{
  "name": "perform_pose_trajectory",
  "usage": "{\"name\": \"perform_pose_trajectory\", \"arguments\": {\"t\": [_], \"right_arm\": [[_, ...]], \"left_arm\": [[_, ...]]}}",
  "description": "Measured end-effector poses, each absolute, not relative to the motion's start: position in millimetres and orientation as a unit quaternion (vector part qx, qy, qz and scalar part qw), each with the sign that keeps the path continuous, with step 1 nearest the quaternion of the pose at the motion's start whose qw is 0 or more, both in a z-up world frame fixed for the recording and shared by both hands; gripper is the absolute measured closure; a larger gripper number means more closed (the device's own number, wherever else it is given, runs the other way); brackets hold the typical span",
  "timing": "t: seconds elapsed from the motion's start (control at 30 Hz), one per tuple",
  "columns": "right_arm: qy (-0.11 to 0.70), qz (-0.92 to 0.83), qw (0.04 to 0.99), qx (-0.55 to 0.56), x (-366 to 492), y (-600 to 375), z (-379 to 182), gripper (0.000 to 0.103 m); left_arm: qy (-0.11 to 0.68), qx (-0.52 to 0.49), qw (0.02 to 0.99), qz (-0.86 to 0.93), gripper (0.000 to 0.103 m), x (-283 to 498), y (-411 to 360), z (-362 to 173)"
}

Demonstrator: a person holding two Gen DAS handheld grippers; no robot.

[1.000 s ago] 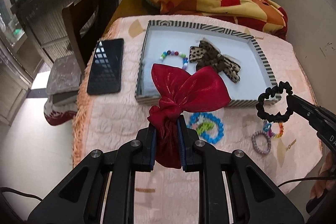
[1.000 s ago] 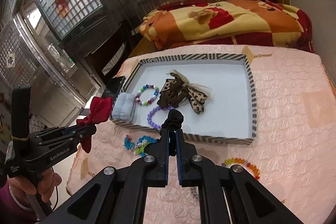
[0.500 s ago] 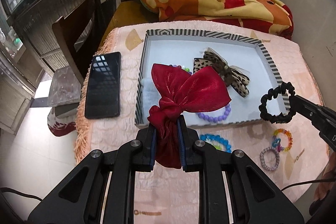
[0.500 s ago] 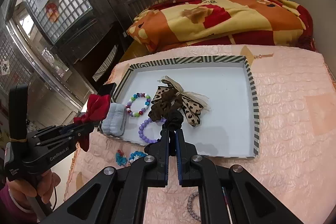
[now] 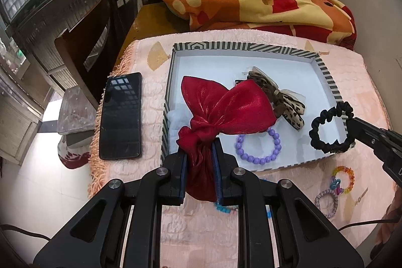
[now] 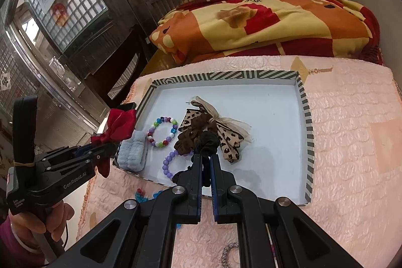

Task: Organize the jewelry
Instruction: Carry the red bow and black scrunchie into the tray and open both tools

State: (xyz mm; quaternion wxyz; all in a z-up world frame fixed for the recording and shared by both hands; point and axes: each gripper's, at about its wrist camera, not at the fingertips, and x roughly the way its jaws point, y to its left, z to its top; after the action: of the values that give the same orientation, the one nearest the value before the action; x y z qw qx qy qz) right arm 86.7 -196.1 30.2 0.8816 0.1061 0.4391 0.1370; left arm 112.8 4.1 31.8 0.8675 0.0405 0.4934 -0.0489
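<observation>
My left gripper (image 5: 200, 150) is shut on a red satin bow (image 5: 223, 107) and holds it above the near left corner of the striped tray (image 5: 241, 46). My right gripper (image 6: 206, 157) is shut on a black scrunchie (image 5: 330, 128), held over the tray's near right edge; it also shows in the right wrist view (image 6: 208, 141). The tray (image 6: 307, 117) holds a leopard bow (image 6: 226, 135), a purple bead bracelet (image 5: 258, 145), a multicolour bead bracelet (image 6: 162, 128), a brown scrunchie (image 6: 191, 137) and a pale blue scrunchie (image 6: 132, 155).
A black phone (image 5: 120, 114) lies left of the tray on the pink cloth. A rainbow bracelet (image 5: 343, 176), a lilac hair tie (image 5: 326, 202) and blue beads (image 6: 140, 192) lie in front of the tray. A folded blanket (image 5: 251, 1) sits behind.
Both grippers have moved forward toward the tray. The red bow now hangs over the tray's near left corner and the black scrunchie over its near right edge.
</observation>
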Motion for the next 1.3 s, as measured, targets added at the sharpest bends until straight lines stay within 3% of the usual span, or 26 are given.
{"name": "perform_pose_trajectory", "arguments": {"t": [0.93,1.03,1.17,1.3], "right_arm": [[0.549,0.034,0.831,0.082,137,-242,-48,0.098],[0.546,0.029,0.834,0.072,137,-242,-45,0.094],[0.533,0.030,0.842,0.079,130,-245,-37,0.077],[0.524,0.029,0.846,0.097,121,-247,-29,0.076]], "left_arm": [[0.559,0.038,0.827,-0.037,0.086,180,-21,-29],[0.562,0.034,0.825,-0.035,0.085,183,-20,-32],[0.564,0.016,0.825,-0.039,0.065,183,-17,-33],[0.563,0.013,0.825,-0.041,0.057,180,-21,-30]]}}
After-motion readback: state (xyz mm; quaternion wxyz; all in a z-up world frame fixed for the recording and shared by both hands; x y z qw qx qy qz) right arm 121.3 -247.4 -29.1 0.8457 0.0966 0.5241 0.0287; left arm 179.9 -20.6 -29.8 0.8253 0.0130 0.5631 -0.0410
